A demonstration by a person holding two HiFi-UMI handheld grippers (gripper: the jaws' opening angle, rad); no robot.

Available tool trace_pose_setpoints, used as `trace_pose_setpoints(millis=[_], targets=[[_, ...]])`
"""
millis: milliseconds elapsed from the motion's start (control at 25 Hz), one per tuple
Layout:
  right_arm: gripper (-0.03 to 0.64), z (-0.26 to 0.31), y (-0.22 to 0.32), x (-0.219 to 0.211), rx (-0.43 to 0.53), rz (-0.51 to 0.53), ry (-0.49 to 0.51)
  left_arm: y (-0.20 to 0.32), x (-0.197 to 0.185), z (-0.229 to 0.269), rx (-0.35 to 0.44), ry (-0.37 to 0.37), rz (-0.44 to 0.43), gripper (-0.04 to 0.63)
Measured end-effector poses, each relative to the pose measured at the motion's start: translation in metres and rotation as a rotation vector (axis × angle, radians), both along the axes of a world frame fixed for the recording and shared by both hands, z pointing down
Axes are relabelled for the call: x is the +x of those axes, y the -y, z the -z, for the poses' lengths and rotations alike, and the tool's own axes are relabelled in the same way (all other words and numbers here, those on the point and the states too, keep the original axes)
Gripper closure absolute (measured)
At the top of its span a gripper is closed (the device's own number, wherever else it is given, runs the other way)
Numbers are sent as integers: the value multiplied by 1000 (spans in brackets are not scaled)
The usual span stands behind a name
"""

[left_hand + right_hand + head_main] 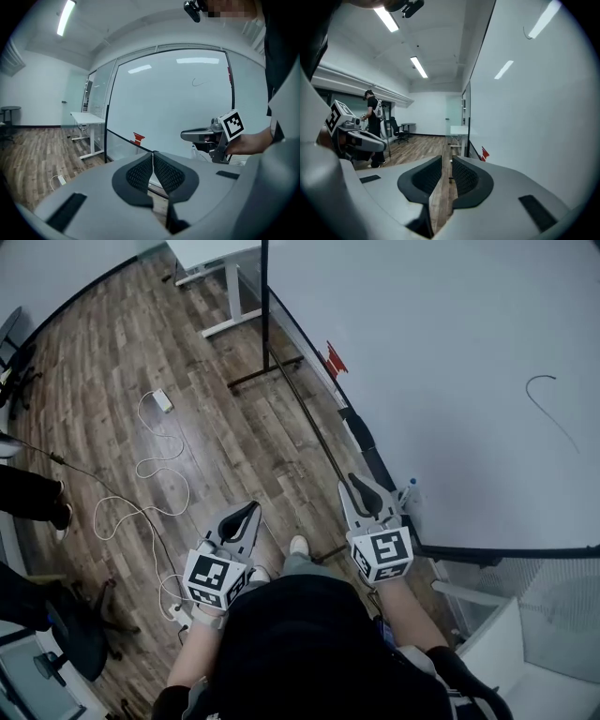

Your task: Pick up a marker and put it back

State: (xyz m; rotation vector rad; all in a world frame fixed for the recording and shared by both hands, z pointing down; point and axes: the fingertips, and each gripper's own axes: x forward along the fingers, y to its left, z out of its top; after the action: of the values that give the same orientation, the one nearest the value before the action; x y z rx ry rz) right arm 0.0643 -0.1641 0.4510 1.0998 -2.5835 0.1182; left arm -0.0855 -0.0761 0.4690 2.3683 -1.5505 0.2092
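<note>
1. White with a blue tip, the small object just right of centre in the head view, at the foot of the whiteboard, is probably the marker. It is too small to confirm, and nothing touches it.
2. Right gripper: jaws a narrow slot apart, only floor visible between them, nothing held. It is the gripper nearest the marker, just left of it in the head view.
3. Left gripper: jaws closed pad to pad, empty, at lower centre-left of the head view.
4. Recommended: use the right gripper. Widen the jaws before approach, set the slot across the marker's barrel, and close at mid-barrel so it does not pivot. Keep the left gripper clear.
5. Risk: the board's lower frame crowds the marker, so a jaw tip could knock it over.
6. Whiteboard: fills the upper right and carries one curved pen stroke.
7. Wood floor: fills the left, crossed by a white cable. A white bench stands at top centre, an office chair at lower left.
</note>
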Motion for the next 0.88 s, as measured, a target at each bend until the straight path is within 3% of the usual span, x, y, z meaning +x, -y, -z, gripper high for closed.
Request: trace_pose_setpoints(millis=[480,880], targets=[[523,21,-43,-111,0,257,40,-43,-77,17,43,-21,207,574],[526,27,-68,-144,2,349,47,-66,-106,23,56,-22,283,574]])
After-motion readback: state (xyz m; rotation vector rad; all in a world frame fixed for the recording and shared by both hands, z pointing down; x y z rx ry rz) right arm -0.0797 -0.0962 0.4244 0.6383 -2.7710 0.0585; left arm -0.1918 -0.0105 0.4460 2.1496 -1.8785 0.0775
